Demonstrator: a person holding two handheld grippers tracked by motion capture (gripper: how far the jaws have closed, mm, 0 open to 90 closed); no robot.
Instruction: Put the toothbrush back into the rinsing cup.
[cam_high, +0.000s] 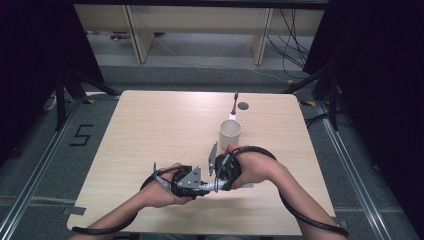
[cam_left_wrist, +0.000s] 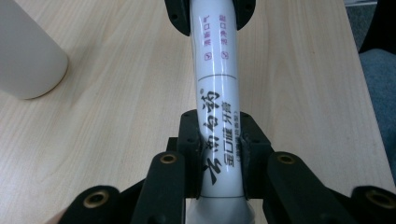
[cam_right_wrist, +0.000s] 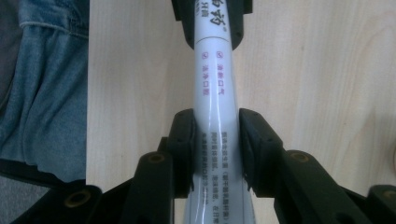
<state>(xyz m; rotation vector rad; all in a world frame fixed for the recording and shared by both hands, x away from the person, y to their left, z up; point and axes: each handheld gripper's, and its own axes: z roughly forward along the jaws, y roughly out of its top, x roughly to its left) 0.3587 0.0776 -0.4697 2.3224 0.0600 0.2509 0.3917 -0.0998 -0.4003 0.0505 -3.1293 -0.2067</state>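
Observation:
A white toothpaste tube (cam_left_wrist: 215, 79) with dark and magenta print hangs level over the table's front part, between my two grippers, which face each other. My left gripper (cam_left_wrist: 218, 135) has both pads pressed on the tube near its wide end. My right gripper (cam_right_wrist: 216, 140) stands around the other stretch of the tube (cam_right_wrist: 217, 84), its pads close beside it and a thin gap on one side. In the high view the left gripper (cam_high: 199, 187) and right gripper (cam_high: 221, 181) meet at the tube (cam_high: 212, 186), each held in a hand.
A cream cup (cam_high: 230, 132) stands upright just beyond the right hand, also seen in the left gripper view (cam_left_wrist: 28, 51). A toothbrush (cam_high: 234, 105) lies behind it near a dark round hole (cam_high: 243, 105). The wooden table (cam_high: 150, 130) ends close to the person's jeans (cam_right_wrist: 42, 93).

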